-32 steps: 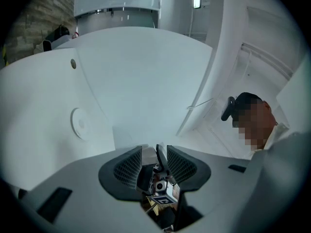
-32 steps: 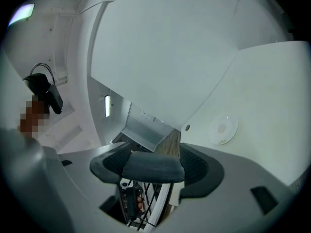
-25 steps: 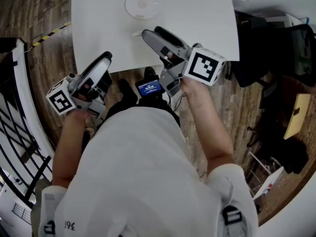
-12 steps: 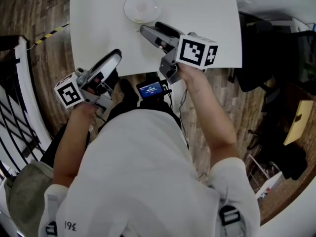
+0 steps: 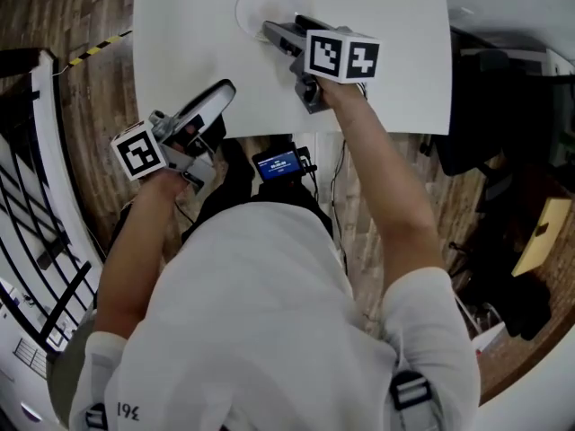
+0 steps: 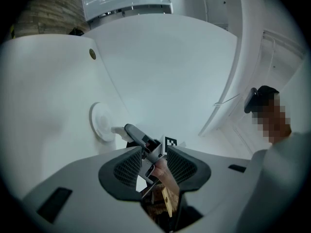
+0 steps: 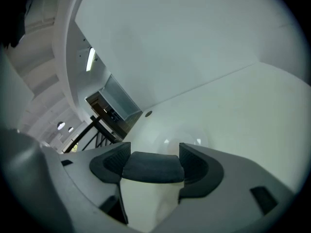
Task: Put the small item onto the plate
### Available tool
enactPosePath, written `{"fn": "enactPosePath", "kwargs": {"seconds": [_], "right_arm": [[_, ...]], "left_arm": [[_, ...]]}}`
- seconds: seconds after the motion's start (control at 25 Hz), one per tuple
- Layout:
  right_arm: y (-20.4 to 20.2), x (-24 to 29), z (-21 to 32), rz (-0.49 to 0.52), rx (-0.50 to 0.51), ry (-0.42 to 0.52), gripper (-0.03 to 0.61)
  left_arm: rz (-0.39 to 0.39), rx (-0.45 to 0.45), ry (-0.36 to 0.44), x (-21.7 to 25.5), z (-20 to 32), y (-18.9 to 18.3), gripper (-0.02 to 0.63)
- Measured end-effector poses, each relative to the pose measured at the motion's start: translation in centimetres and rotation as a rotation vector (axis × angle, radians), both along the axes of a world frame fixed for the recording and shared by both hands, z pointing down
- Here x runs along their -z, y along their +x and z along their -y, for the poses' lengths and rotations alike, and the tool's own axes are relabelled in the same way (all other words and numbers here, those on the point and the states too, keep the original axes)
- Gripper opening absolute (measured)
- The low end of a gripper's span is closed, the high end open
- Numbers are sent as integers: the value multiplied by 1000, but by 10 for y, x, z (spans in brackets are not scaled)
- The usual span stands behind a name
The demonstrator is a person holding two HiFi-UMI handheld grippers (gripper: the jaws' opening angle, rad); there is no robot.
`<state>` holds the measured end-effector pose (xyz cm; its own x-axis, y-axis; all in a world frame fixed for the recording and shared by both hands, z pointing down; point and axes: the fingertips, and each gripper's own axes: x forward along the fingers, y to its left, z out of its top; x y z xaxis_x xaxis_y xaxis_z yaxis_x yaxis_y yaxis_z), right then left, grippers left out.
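A round white plate [image 5: 250,5] lies near the far edge of the white table [image 5: 386,79]. My right gripper [image 5: 271,32] reaches over the plate's near rim, shut on the small item [image 7: 151,168], a pale piece with a dark grey top. In the right gripper view the plate [image 7: 184,139] shows just beyond the jaws. The left gripper view shows the plate [image 6: 101,123] with the small item [image 6: 116,129] at its rim. My left gripper [image 5: 221,93] hangs over the table's near left edge, its jaws [image 6: 154,165] open with nothing between them.
A wooden floor [image 5: 90,16] surrounds the table, with a black railing [image 5: 36,196] at the left and dark bags [image 5: 485,133] at the right. A small device with a blue screen [image 5: 278,162] sits at the person's chest. The table has a round hole [image 6: 92,54].
My right gripper has moved forward across the table with the small item until it is at the plate. My left gripper has risen to the table's near edge.
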<state>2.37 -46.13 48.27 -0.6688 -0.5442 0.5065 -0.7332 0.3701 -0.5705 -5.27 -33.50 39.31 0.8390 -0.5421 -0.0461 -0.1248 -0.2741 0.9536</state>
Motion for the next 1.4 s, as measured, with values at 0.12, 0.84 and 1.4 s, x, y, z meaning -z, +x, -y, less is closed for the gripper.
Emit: {"fn": "enactPosePath", "kwargs": {"seconds": [0.12, 0.84, 1.4], "right_arm": [[3, -17, 20, -136, 23, 42, 308], [-22, -39, 72, -536, 181, 286, 308], [-10, -68, 59, -622, 204, 276, 308]], "left_arm": [[22, -6, -18, -10, 6, 7, 161], [82, -30, -80, -38, 17, 12, 161], [83, -36, -88, -43, 16, 12, 161]]}}
